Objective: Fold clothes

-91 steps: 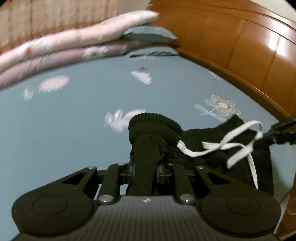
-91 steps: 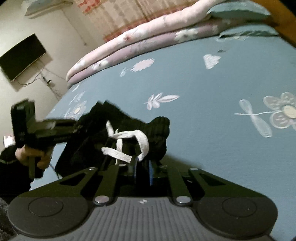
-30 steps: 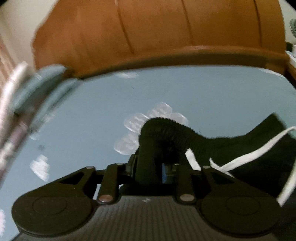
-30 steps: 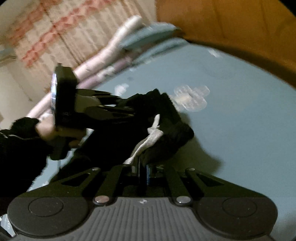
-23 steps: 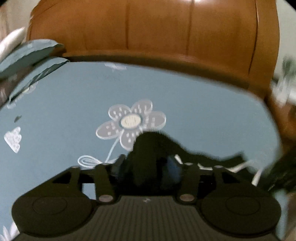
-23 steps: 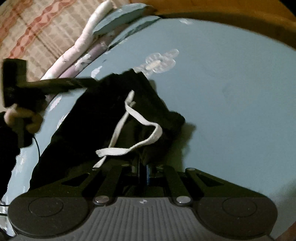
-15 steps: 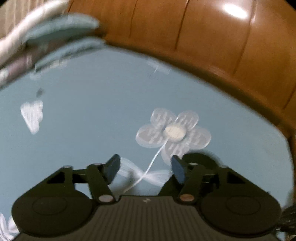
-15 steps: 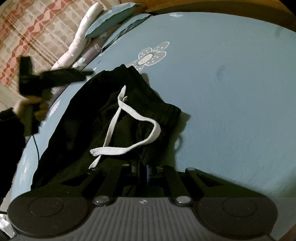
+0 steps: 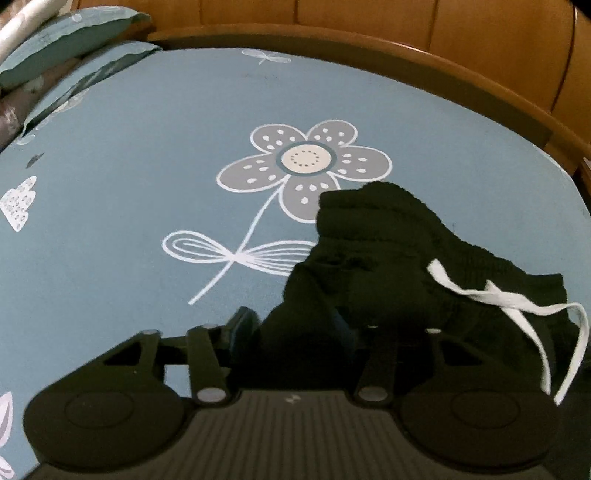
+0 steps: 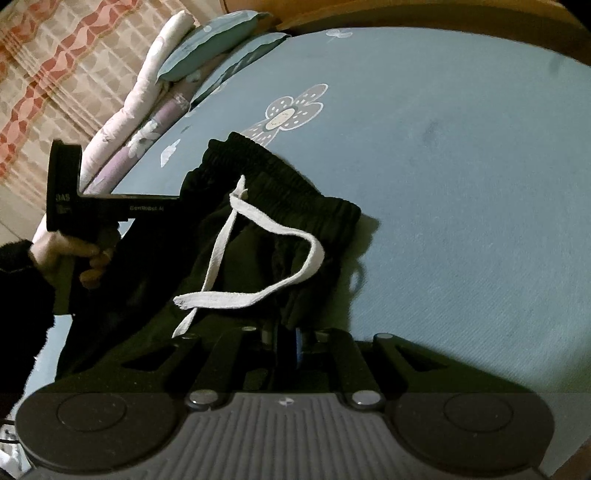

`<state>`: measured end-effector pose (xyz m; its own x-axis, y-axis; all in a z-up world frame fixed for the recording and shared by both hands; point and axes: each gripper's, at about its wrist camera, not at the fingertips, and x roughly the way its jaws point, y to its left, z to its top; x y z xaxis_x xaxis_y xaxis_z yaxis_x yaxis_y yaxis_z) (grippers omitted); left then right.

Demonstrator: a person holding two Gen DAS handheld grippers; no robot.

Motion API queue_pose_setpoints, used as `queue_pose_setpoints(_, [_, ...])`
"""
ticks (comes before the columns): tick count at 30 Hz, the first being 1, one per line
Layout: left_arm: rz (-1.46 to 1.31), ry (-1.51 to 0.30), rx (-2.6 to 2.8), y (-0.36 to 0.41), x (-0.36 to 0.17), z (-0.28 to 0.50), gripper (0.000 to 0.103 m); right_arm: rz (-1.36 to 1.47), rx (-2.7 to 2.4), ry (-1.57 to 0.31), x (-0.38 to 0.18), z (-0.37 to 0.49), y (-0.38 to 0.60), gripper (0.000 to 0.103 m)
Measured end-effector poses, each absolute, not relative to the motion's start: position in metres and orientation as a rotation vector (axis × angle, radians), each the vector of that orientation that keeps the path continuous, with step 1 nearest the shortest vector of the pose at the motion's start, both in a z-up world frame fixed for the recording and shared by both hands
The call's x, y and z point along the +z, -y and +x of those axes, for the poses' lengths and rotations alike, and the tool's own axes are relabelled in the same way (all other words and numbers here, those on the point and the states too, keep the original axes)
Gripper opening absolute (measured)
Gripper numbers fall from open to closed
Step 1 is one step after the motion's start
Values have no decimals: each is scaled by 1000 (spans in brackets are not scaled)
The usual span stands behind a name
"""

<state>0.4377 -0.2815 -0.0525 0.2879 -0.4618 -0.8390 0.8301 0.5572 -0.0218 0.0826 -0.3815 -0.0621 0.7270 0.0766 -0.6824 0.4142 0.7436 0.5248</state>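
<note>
Black drawstring shorts [image 9: 384,266] lie on the blue flowered bed sheet [image 9: 147,147], waistband toward the headboard. Their white drawstring [image 9: 517,306] trails loose. My left gripper [image 9: 295,328] is open, its jaws wide apart, with the shorts' left edge lying between them. In the right wrist view the shorts [image 10: 258,206] spread left, the drawstring [image 10: 251,273] looped on top. My right gripper [image 10: 282,339] is shut on the waistband's right corner. The left gripper's body [image 10: 103,203] shows there, held by a hand.
A wooden headboard [image 9: 406,29] curves around the far edge of the bed. Blue pillows [image 9: 66,40] and folded pink quilts [image 10: 147,92] are stacked at the left side. Curtains [image 10: 55,55] hang beyond them.
My left gripper opened and let go of the waistband, which now lies on the sheet. The shorts were carried toward the headboard and laid down. My right gripper stays shut on them.
</note>
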Motion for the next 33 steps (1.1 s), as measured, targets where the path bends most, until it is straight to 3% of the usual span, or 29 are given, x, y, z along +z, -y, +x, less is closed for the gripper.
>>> queue_pose_setpoints(2, [495,-909,-894,283,-48,429,2,722,-222,-727,-61,81,378,7])
queue_pose_setpoints(3, [495,-883,-875,281,-44,428,1,724,-231,-715,-60,81,377,6])
queue_pose_setpoints(12, [577,-626,-783,296,15,445,0,641,-305,-641,-25,78,380,5])
queue_pose_setpoints(16, [688,-550,-771,326,2,441,1,613,-381,-642,-20,80,390,5])
queue_pose_setpoints(23, [771,-682,-710,348,-60,466,2,659,-434,-749,-55,85,388,4])
queue_pose_setpoints(30, [697,-603,-742,371,-19,470,1,620,-492,-692,-33,73,381,3])
queue_pose_setpoints(33, [743,-577,-758,379,-30,462,2,621,-521,-715,-37,70,378,3])
